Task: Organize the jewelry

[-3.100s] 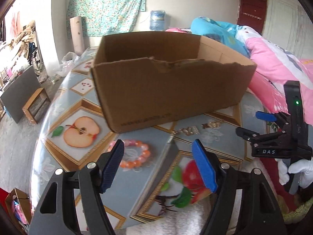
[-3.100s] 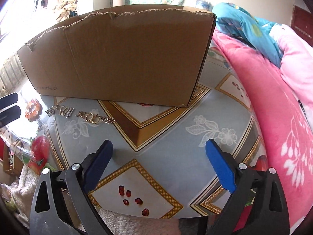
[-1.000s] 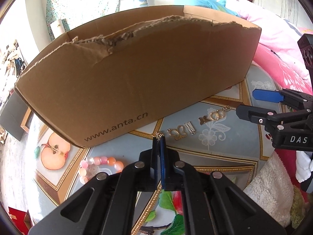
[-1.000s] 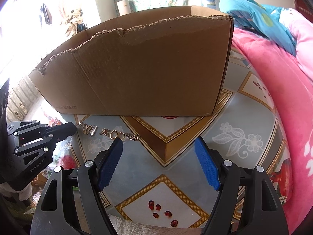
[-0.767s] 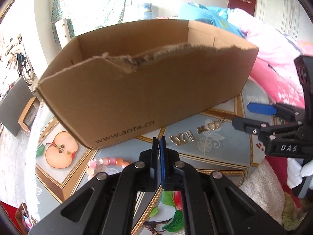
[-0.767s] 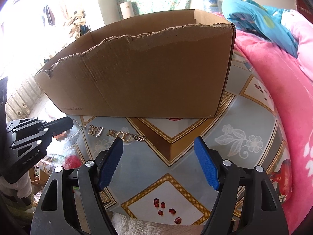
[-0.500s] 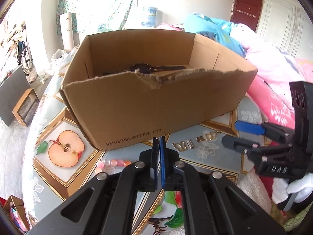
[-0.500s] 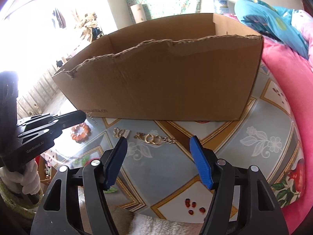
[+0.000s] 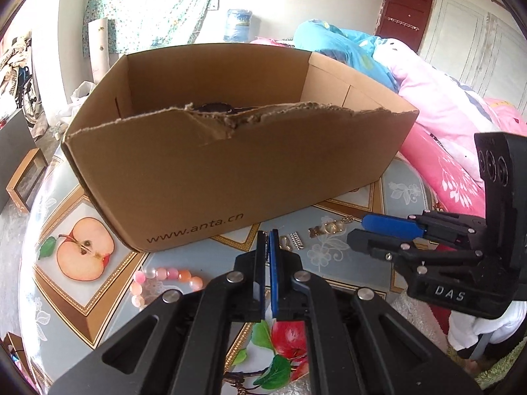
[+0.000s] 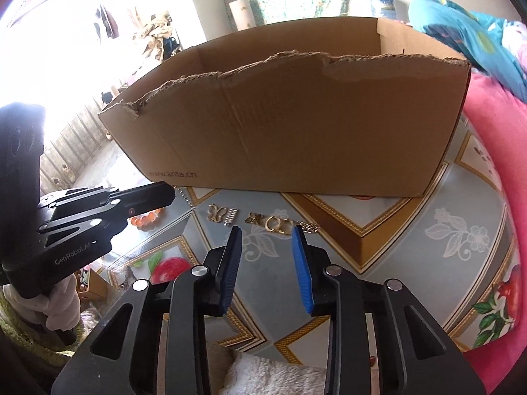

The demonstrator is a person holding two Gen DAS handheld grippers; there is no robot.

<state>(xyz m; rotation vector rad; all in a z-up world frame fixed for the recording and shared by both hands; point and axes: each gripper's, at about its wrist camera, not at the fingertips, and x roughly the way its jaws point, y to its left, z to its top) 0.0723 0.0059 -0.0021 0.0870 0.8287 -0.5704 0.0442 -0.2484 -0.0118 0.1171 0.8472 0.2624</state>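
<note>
A: What is nearest to the cameras?

B: The two tools. The left gripper (image 9: 267, 240) has its blue pads pressed together. In the right wrist view a thin chain hangs from its tip (image 10: 185, 197), so it seems to pinch one end of the gold chain; the pinch itself I cannot see clearly. The right gripper (image 10: 267, 233) is partly open, its jaws have just been closing, and nothing is between the pads. It hovers above the table.

A: And the jewelry?

B: The gold chain (image 10: 275, 223) with a butterfly piece and two rings lies on the tablecloth (image 10: 444, 230), just in front of the right gripper and near the front wall of the box. A bead bracelet (image 9: 164, 278) of pink and orange beads lies to the left of the left gripper, partly hidden behind its body.

A: What stands behind?

B: A cardboard box (image 9: 237, 164), open on top, with a torn front edge. Its front wall hides almost all of the inside; only a dark object (image 9: 215, 107) shows over the edge, I cannot tell what.

A: Other things around?

B: A white-gloved hand (image 10: 62, 302) holds the left tool. Pink bedding (image 9: 438, 105) lies to the right, a flowered curtain (image 9: 158, 3) and a water bottle (image 9: 237, 24) stand far behind.
</note>
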